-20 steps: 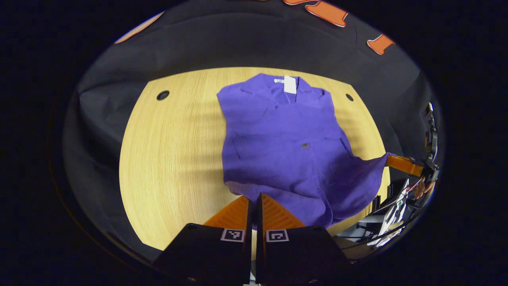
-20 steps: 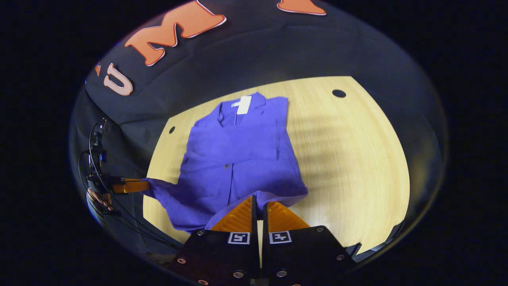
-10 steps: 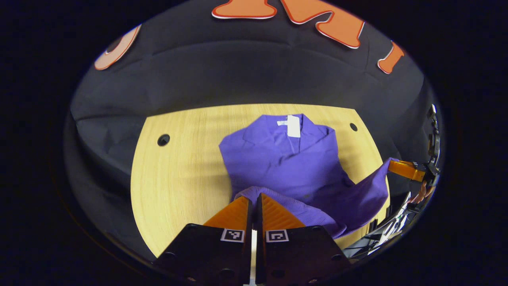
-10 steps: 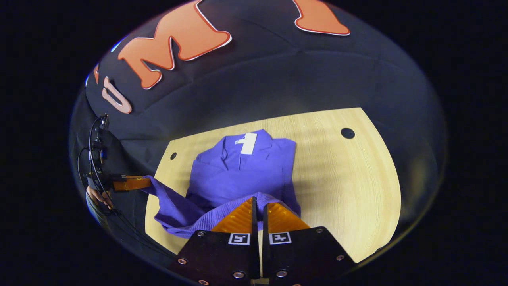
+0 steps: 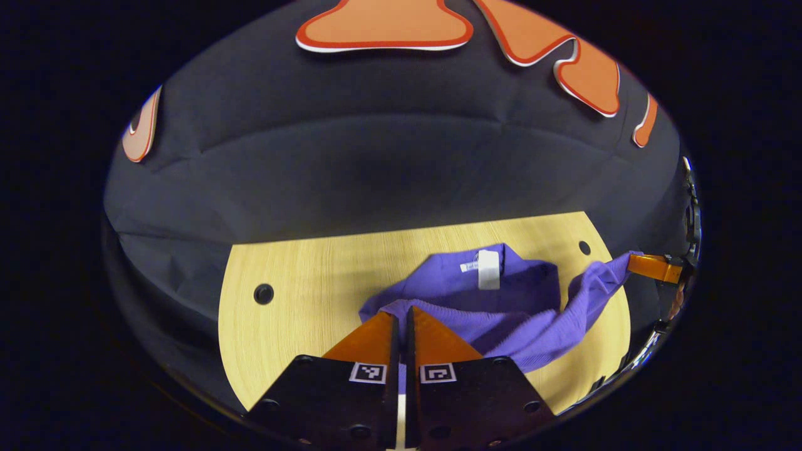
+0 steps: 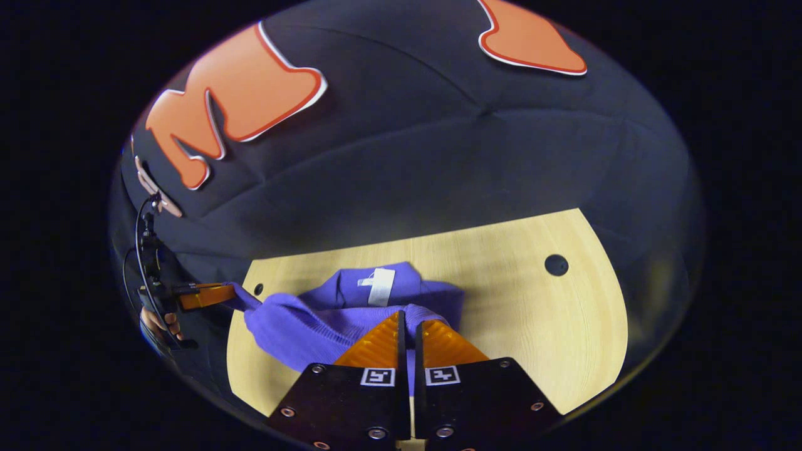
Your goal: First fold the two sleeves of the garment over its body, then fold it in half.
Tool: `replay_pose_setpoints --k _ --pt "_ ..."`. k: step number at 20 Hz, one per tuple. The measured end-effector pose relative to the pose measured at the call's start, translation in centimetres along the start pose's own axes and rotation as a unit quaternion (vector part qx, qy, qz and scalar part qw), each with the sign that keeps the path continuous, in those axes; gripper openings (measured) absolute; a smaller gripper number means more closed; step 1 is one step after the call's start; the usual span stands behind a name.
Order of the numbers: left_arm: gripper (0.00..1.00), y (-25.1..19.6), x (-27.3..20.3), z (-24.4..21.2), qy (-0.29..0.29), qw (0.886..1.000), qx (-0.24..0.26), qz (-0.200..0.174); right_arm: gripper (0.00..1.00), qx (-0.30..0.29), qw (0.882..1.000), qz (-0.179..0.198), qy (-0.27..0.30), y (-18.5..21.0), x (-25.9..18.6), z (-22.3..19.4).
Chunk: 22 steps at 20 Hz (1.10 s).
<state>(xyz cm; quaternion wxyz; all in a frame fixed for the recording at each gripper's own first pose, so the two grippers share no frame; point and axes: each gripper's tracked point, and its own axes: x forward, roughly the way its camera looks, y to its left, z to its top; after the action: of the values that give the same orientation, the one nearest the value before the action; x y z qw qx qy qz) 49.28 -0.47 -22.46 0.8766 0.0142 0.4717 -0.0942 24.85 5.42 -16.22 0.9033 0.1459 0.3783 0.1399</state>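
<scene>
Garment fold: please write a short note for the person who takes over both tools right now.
Left tool: shut on the garment's hem corner.
Right tool: shut on the other hem corner.
Garment: on the table, collar and white tag at the far side, hem lifted above the body and close to the collar.
Done: sleeves look folded in; half fold under way.
Left: lay the hem at the collar, open both tools.

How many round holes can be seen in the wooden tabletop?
2. One hole is near the table's far left corner, the other hole near its far right corner, either side of the purple shirt. The shirt may hide more.
</scene>
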Motion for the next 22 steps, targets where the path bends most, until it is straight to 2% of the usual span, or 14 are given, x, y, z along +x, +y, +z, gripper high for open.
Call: replay_pose_setpoints --k 2,3,4,5,6,7,8,9,10,11,13,15,18,22 --pt "0.07 1.3 0.6 1.9 -0.045 0.998 0.008 0.038 0.04 0.013 0.999 0.013 -0.027 0.4 0.6 1.4" --pt "0.09 1.7 0.2 2.7 -0.065 0.997 0.007 0.047 0.11 0.018 0.999 0.013 -0.036 0.3 0.5 1.9" --pt "0.18 2.1 -0.1 3.7 -0.088 0.995 0.004 0.053 0.15 0.014 0.999 0.016 -0.045 0.6 0.6 2.2" --pt "0.28 2.3 -0.8 4.5 -0.107 0.993 0.0 0.058 0.25 0.005 0.999 0.012 -0.053 0.3 0.6 2.3" --pt "0.43 2.7 -1.5 4.7 -0.124 0.99 -0.005 0.064 0.31 -0.006 0.998 0.012 -0.058 0.2 0.5 2.4" --pt "0.49 2.6 -2.0 4.8 -0.13 0.989 -0.007 0.062 0.41 -0.015 0.998 0.012 -0.06 0.3 0.2 2.3" --pt "0.54 2.5 -3.0 4.7 -0.137 0.989 -0.011 0.063 0.35 -0.024 0.998 0.012 -0.062 0.5 -0.3 2.2" --pt "0.62 2.7 -3.7 4.7 -0.141 0.988 -0.013 0.061 0.56 -0.033 0.997 0.01 -0.067 0.9 -1.1 2.0" --pt "0.69 3.1 -4.6 4.8 -0.149 0.986 -0.015 0.068 0.6 -0.044 0.996 0.008 -0.074 1.0 -1.8 2.1" --pt "0.69 3.6 -5.6 4.8 -0.158 0.985 -0.016 0.072 0.69 -0.054 0.995 0.005 -0.082 1.1 -2.6 2.1" --pt "0.8 4.3 -7.7 4.9 -0.18 0.98 -0.016 0.082 0.83 -0.072 0.992 -0.002 -0.1 1.5 -4.0 2.4" --pt "0.82 4.7 -9.9 4.8 -0.201 0.975 -0.012 0.094 0.92 -0.082 0.99 -0.006 -0.115 2.1 -5.6 2.7" --pt "0.88 5.1 -13.5 4.4 -0.232 0.968 -0.017 0.099 0.95 -0.089 0.986 -0.005 -0.143 3.2 -8.6 3.2" --pt "0.89 4.8 -18.6 4.0 -0.274 0.956 -0.032 0.101 0.95 -0.104 0.974 -0.022 -0.201 3.9 -13.5 4.4"
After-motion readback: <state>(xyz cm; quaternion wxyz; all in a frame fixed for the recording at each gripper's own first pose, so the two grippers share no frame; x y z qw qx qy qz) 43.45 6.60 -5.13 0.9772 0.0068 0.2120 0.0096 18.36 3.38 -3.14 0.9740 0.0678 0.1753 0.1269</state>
